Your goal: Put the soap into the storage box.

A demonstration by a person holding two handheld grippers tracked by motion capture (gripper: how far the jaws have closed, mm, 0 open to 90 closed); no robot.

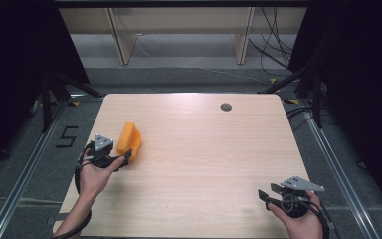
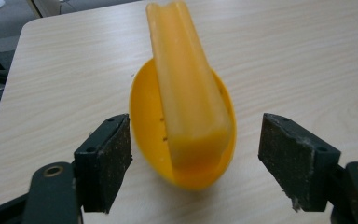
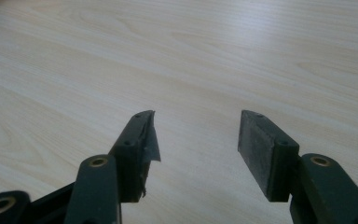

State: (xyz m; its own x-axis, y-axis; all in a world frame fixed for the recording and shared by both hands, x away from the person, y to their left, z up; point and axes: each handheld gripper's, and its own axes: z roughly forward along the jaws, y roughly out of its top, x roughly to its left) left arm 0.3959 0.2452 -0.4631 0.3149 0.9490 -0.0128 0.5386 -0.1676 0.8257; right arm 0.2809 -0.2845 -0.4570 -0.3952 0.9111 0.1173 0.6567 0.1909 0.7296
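Note:
An orange plastic scoop (image 1: 129, 139) lies near the left side of the light wooden table (image 1: 204, 149). In the left gripper view its round bowl (image 2: 186, 154) faces me and its grooved handle points away. My left gripper (image 1: 125, 159) (image 2: 194, 126) is open, with one pad on each side of the bowl and a gap on both sides. My right gripper (image 1: 267, 194) (image 3: 196, 116) is open over bare tabletop near the front right corner, with nothing between its pads.
A round cable hole (image 1: 226, 106) sits near the table's far edge. Dark stands and cables (image 1: 278, 59) flank the table on the grey floor, and wooden frame legs (image 1: 122, 45) stand behind it. A "5" (image 1: 65, 136) is taped on the floor at left.

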